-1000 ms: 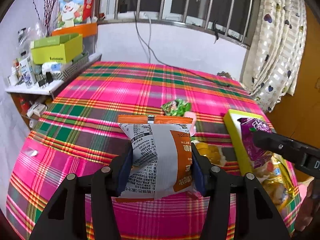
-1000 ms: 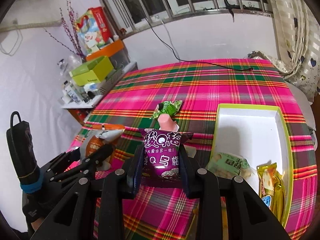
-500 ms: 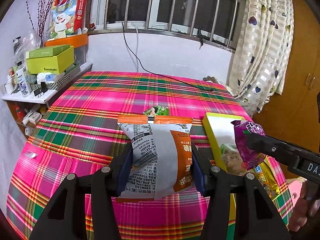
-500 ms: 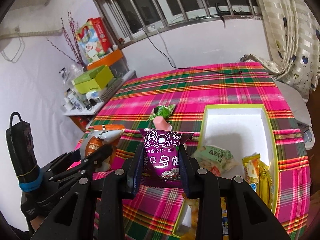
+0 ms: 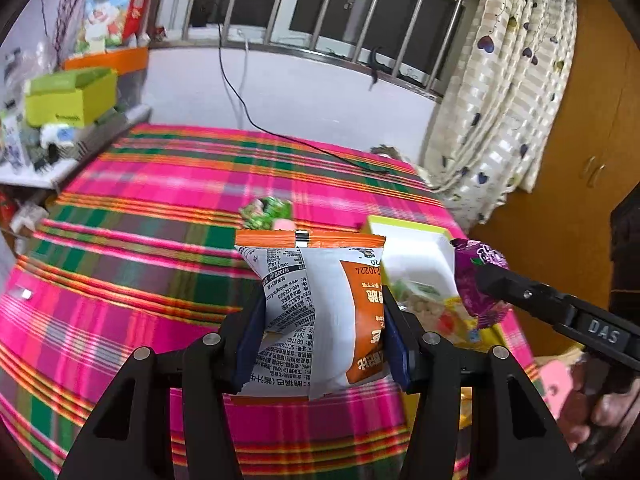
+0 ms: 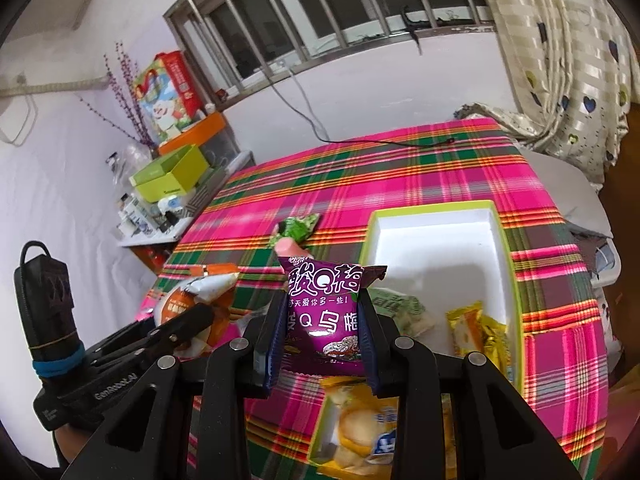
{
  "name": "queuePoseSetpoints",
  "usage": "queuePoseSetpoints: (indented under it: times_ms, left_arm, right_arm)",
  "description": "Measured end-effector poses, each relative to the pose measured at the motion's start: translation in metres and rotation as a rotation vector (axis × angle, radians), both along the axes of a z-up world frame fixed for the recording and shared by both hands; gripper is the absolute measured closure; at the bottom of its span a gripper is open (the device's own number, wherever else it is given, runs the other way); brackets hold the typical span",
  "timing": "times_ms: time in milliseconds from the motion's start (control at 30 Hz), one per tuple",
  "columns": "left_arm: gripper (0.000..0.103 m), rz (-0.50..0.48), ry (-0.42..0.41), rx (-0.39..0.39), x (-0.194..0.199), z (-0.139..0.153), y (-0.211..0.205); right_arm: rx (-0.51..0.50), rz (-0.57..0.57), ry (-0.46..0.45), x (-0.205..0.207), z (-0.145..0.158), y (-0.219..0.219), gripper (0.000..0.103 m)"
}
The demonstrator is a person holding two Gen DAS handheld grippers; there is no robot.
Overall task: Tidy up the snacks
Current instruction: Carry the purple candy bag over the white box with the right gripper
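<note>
Left gripper [image 5: 322, 316] clamped on the orange packet [image 5: 320, 312], right gripper [image 6: 324, 320] clamped on the purple packet [image 6: 326, 316], both held above the plaid bed beside the box [image 6: 502, 248]; each should clear the rim before release.

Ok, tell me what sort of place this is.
Probably a room in a home, perhaps a bedroom. A plaid cloth covers the wide surface, a heart-print curtain hangs beside a barred window, and a cluttered side shelf holds household boxes.
</note>
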State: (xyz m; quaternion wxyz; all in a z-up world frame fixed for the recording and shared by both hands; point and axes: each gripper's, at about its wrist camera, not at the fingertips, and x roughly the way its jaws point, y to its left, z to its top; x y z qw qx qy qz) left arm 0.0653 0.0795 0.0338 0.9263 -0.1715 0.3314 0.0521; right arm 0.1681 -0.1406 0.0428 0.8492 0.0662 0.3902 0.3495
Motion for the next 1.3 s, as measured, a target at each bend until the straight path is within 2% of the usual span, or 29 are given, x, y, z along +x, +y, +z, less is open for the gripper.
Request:
queuePoseSetpoints:
  times_ms: [200, 600, 933, 1100, 1300]
  left_arm:
    - [0.049, -0.025, 0.003, -0.05, 0.006, -0.006, -0.002]
    - [0.049, -0.062, 0.013, -0.071, 0.015, -0.011, -0.001]
    - [0.049, -0.081, 0.016, -0.078, 0.028, -0.012, 0.003]
    - [0.049, -0.089, 0.021, -0.086, 0.034, -0.016, 0.002]
    - [0.049, -0.089, 0.034, -0.1, 0.041, -0.023, 0.005]
  right_arm:
    - [-0.005, -0.035, 0.017, 0.011, -0.006, -0.012, 0.073]
    - [-0.035, -0.089, 0.046, 0.046, -0.016, -0.024, 0.073]
    - [-0.109, -0.131, 0.065, 0.079, -0.028, -0.033, 0.073]
    - [-0.129, -0.11, 0.081, 0.094, -0.03, -0.021, 0.072]
    - [-0.141, -0.075, 0.173, 0.12, -0.047, 0.011, 0.072]
